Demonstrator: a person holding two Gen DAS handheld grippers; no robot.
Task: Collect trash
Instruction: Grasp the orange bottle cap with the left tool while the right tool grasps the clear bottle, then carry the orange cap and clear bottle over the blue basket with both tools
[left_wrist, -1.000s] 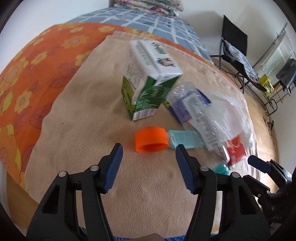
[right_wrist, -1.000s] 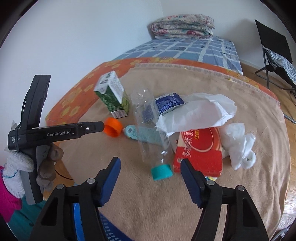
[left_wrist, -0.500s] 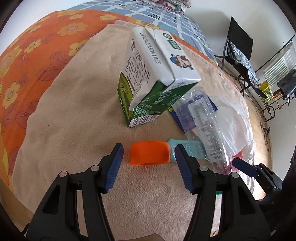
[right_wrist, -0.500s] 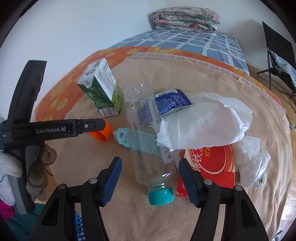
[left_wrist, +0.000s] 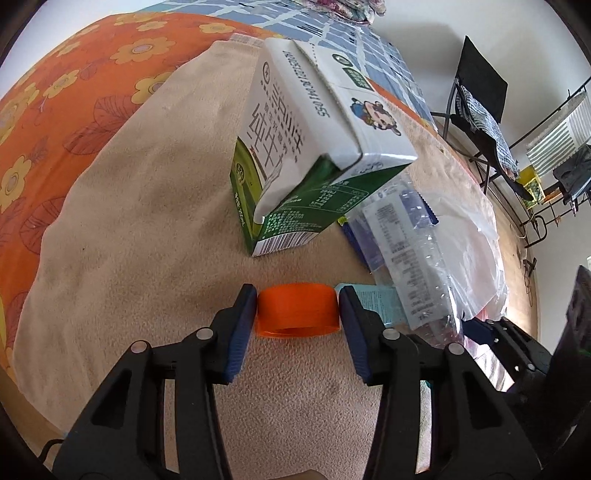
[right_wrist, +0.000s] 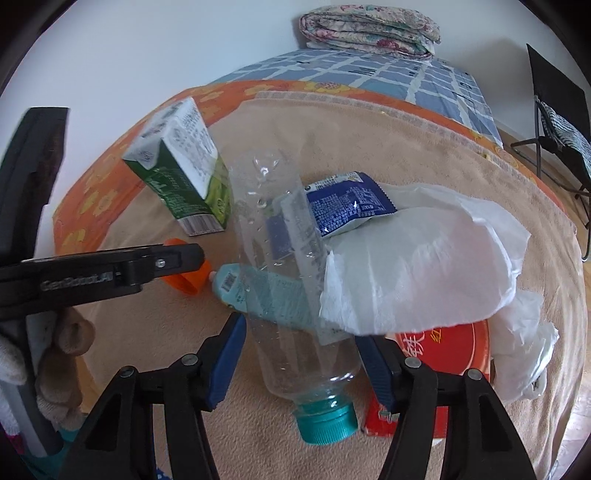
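My left gripper (left_wrist: 297, 306) is shut on an orange cap (left_wrist: 297, 313) lying on the beige blanket (left_wrist: 147, 206); both pads touch its sides. It also shows in the right wrist view (right_wrist: 184, 282) behind the left gripper's finger. Behind the cap stands a green-and-white milk carton (left_wrist: 306, 155). My right gripper (right_wrist: 301, 332) is open, its fingers on either side of a clear plastic bottle (right_wrist: 291, 280) with a teal cap (right_wrist: 327, 421); the pads stand apart from it. A teal tube (right_wrist: 258, 290) lies under the bottle.
A blue snack wrapper (right_wrist: 347, 206), a white plastic bag (right_wrist: 424, 266), crumpled white tissue (right_wrist: 528, 354) and a red packet (right_wrist: 443, 354) lie to the right of the bottle. A folded quilt (right_wrist: 369, 29) is at the bed's far end. A black chair (left_wrist: 476, 103) stands beside the bed.
My left gripper moved forward and closed on the orange cap. My right gripper moved forward until its open fingers flank the bottle's lower part.
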